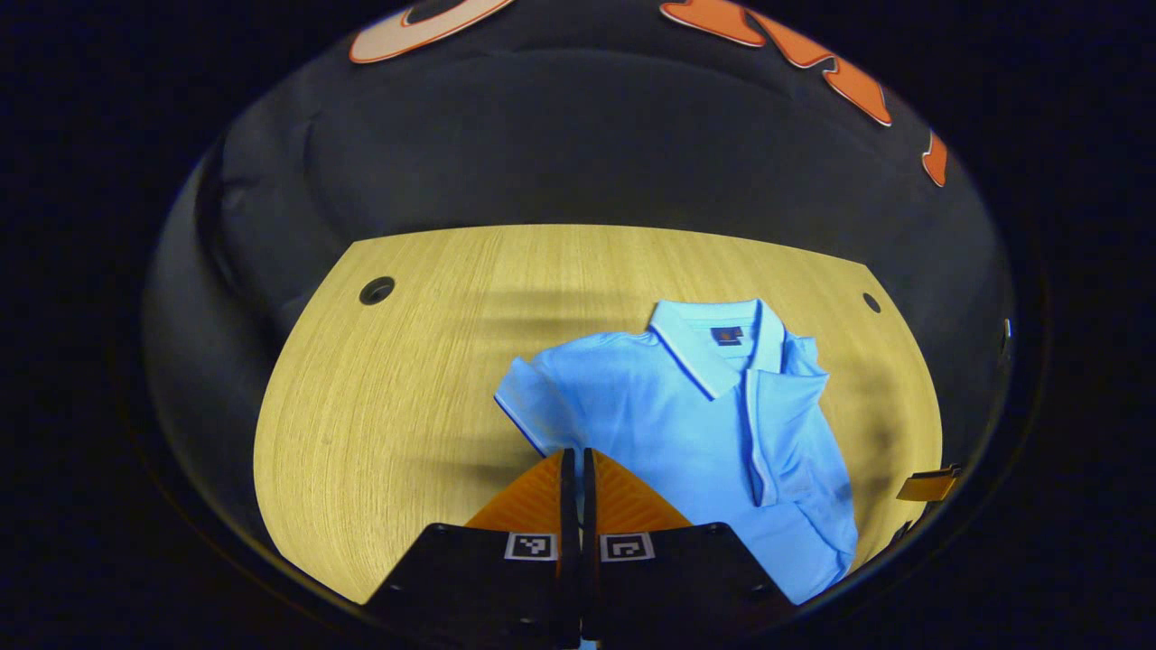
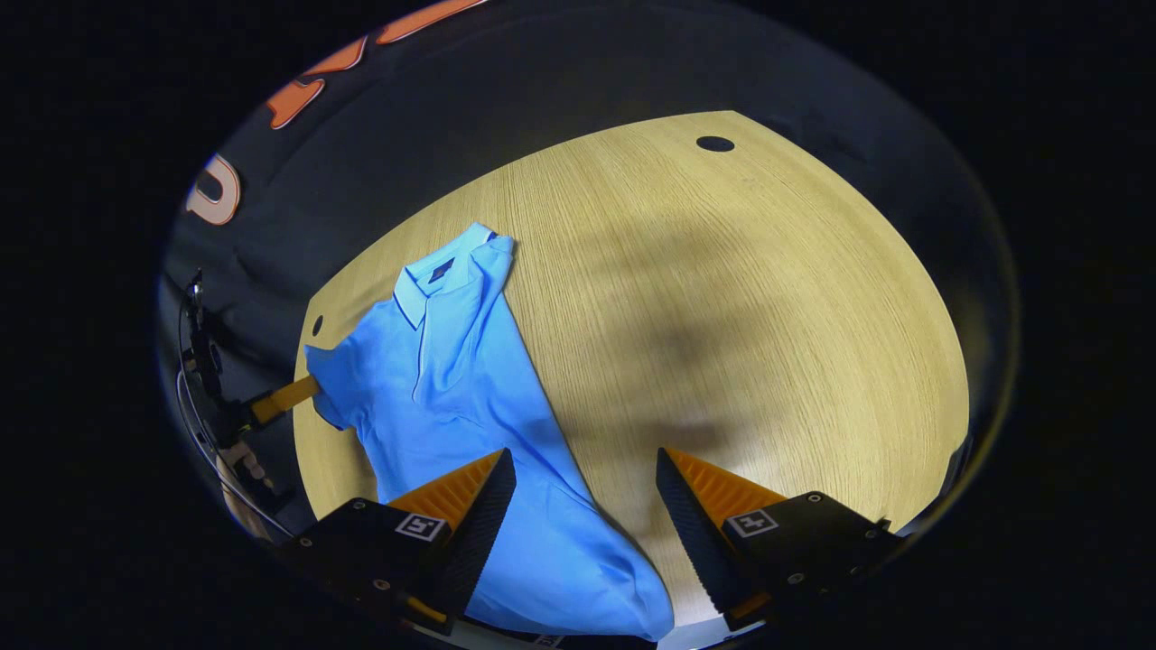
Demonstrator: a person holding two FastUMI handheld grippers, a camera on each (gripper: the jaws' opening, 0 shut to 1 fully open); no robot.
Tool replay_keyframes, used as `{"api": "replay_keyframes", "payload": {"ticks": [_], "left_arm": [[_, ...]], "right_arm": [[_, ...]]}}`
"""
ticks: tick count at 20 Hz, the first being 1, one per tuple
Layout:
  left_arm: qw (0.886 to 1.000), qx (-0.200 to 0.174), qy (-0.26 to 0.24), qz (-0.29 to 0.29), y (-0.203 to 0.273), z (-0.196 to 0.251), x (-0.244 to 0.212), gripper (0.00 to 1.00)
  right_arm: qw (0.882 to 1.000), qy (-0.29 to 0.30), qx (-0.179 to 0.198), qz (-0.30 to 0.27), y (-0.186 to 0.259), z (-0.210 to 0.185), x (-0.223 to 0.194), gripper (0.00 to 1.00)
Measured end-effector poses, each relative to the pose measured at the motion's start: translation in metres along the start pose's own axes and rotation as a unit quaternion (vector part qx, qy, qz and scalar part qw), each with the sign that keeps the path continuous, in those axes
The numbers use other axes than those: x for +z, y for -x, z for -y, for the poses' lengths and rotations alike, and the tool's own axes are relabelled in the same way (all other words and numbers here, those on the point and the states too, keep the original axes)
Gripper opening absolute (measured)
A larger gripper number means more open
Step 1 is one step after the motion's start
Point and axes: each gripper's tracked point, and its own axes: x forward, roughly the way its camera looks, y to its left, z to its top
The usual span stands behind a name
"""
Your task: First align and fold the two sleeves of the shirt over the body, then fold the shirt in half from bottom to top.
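Both cams above table (image 1: 379,397), facing fwd, near, sharing shirt (image 1: 686,406)

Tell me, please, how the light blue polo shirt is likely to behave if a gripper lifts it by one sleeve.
The light blue polo shirt would probably drape and sag, since it lies soft and creased on the wooden table. Its folded-over side would likely fall open. It looks thin, so probably light, and may slide easily on the smooth tabletop.

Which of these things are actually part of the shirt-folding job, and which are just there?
Part of the job:
- blue polo shirt
- left gripper, fingers closed at the shirt's left sleeve
- right gripper, fingers open over the shirt

Just there:
- wooden table
- its cable holes
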Motion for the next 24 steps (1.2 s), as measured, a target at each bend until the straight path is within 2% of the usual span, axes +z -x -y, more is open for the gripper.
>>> {"api": "replay_keyframes", "payload": {"ticks": [2,8,12,19,22,24], "left_arm": [[1.0,-0.011,-0.02,0.005,0.004,0.024,0.005,0.04],[0.998,-0.057,-0.034,-0.012,-0.002,0.099,-0.002,0.04],[0.996,-0.074,-0.041,-0.022,-0.008,0.141,-0.006,0.04],[0.994,-0.09,-0.031,-0.05,-0.022,0.183,-0.025,0.05],[0.994,-0.097,-0.022,-0.055,-0.023,0.188,-0.028,0.12],[0.994,-0.097,-0.015,-0.056,-0.021,0.187,-0.031,0.31]], "right_arm": [[1.0,-0.004,0.0,0.001,0.005,0.008,-0.003,0.97],[1.0,-0.02,-0.006,0.003,0.012,0.035,-0.012,0.97],[0.999,-0.031,-0.011,0.004,0.017,0.054,-0.018,0.97],[0.999,-0.037,-0.019,0.002,0.023,0.075,-0.032,0.97],[0.999,-0.034,-0.02,-0.002,0.024,0.077,-0.037,0.97],[0.999,-0.029,-0.021,-0.003,0.023,0.075,-0.04,0.97]]}}
